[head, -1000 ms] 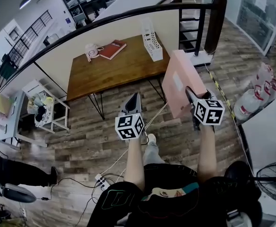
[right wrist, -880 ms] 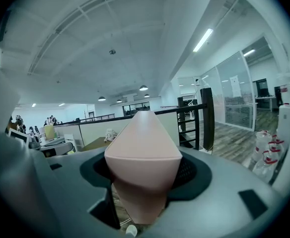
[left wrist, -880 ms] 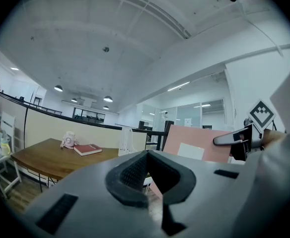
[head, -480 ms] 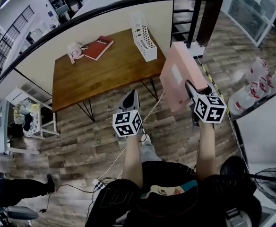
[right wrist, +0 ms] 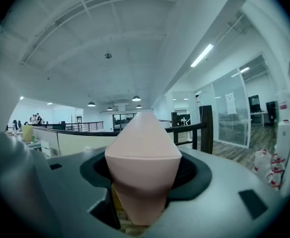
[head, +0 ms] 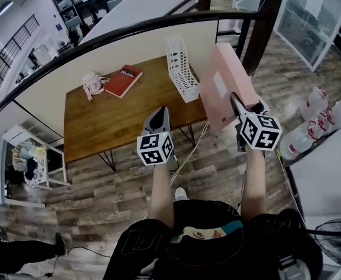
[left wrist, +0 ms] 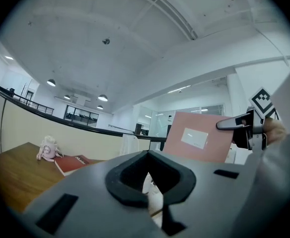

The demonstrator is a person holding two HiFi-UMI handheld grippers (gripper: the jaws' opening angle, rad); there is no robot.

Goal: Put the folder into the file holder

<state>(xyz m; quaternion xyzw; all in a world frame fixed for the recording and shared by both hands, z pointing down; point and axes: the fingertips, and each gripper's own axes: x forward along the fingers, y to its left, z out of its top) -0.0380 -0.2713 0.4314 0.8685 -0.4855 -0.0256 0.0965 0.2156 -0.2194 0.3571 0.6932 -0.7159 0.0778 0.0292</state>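
Head view shows a brown wooden table (head: 112,118) on thin black legs, standing on a grey-brown plank floor (head: 100,185) ahead of both grippers. A cream half-wall topped by a black railing (head: 129,25) runs just behind the table, with open office space beyond it. The left gripper (head: 162,112) hovers over the near edge of the table with its jaws drawn together and nothing between them. The right gripper (head: 236,102) is clamped on the lower edge of the pink folder (head: 222,86). The folder stands on edge, raised above the right end of the table, with a white label on the face turned toward the left gripper. The white slotted file holder (head: 181,69) stands on the table ahead of the left gripper and slightly to its right. It lies just left of the folder, and the folder is not in it. A red book (head: 122,80) and a small pink object (head: 91,83) lie on the far side of the table, ahead and to the left of the left gripper. No item stands between the folder and the file holder. Large water bottles (head: 310,107) stand on the floor to the right of the right gripper. A white cart (head: 30,162) stands well to the left of the left gripper, and a light cable (head: 188,156) trails across the floor below the table.
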